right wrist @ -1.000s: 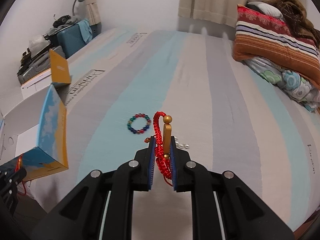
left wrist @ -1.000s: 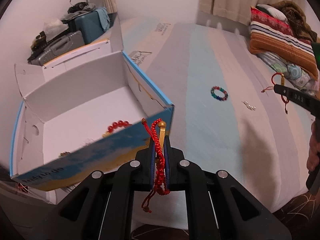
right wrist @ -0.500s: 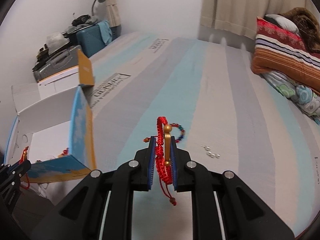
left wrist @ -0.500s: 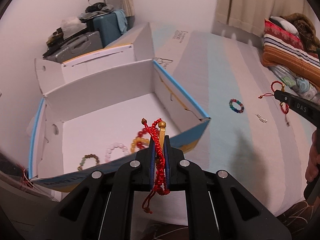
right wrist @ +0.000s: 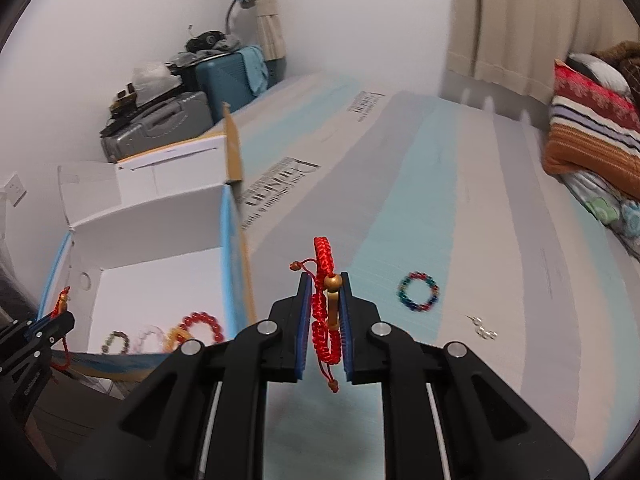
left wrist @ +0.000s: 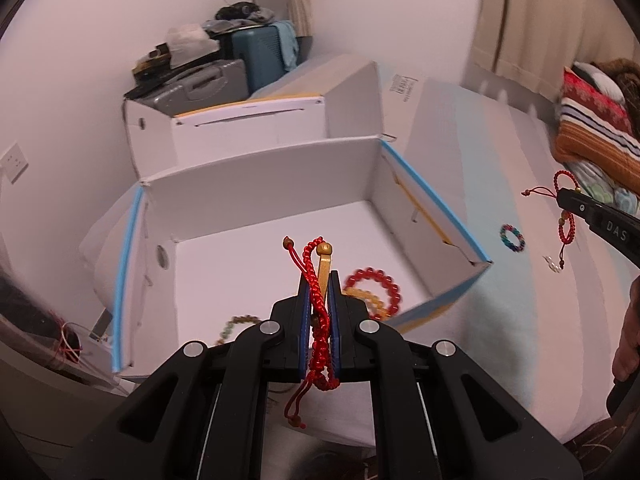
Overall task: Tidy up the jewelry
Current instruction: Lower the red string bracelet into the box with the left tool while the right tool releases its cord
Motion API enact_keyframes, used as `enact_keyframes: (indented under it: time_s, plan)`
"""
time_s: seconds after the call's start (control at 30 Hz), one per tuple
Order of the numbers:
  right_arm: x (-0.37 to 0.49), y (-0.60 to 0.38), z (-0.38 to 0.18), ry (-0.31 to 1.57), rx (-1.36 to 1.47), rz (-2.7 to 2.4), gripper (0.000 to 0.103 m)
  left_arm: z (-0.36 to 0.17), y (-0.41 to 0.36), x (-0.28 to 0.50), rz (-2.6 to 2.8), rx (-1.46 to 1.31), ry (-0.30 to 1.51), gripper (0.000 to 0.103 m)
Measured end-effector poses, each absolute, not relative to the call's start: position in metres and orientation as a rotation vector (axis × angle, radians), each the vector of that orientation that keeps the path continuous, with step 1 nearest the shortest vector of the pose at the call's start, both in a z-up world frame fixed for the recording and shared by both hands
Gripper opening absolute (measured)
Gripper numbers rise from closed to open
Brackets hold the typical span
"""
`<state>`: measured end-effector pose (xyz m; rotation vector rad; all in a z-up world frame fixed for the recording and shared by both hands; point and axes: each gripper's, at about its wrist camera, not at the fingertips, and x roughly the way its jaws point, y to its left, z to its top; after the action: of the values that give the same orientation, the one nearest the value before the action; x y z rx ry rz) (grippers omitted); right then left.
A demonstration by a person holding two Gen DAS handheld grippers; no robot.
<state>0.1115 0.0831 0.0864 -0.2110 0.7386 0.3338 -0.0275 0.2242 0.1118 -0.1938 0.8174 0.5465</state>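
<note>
Both pairs of fingers are pinched tight, each on a red braided cord bracelet with a gold bar. Between the blue pads of the left gripper (left wrist: 319,304) stands one red bracelet (left wrist: 316,312), its knotted tail hanging below the jaws, held over the open white box (left wrist: 256,184). That box sits at the left edge of the striped bed cover (right wrist: 440,208), its lid flap standing up behind it. On the box floor lie a red bead bracelet (left wrist: 376,284), an amber bead bracelet (left wrist: 366,300) touching it, and a greenish bead bracelet (left wrist: 234,326) nearer the front wall; the right wrist view also shows a pale bead bracelet (right wrist: 150,334) between them.

Over the bed cover beside the box's right wall, the right gripper (right wrist: 325,308) clamps the second red bracelet (right wrist: 326,320). On the cover lie a multicoloured bead bracelet (right wrist: 418,292) and, just beside it toward the near edge, a few small pearl pieces (right wrist: 482,330). Suitcases (right wrist: 188,104) are stacked against the wall beyond the box, and folded blankets (right wrist: 592,128) lie at the cover's far right corner.
</note>
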Motion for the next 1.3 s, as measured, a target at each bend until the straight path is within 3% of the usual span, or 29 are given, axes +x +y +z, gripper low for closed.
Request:
enact_keyframes:
  time_s: [0.57,1.3]
  plan:
    - [0.092,0.179,0.094,0.72,-0.242,0.53,0.012,0.117,0.293,-0.058,0.64,-0.258,0.805,0.007]
    - [0.111,0.222,0.016,0.872,-0.279,0.547,0.012,0.065,0.341,-0.041,0.657,-0.32,0.895,0.007]
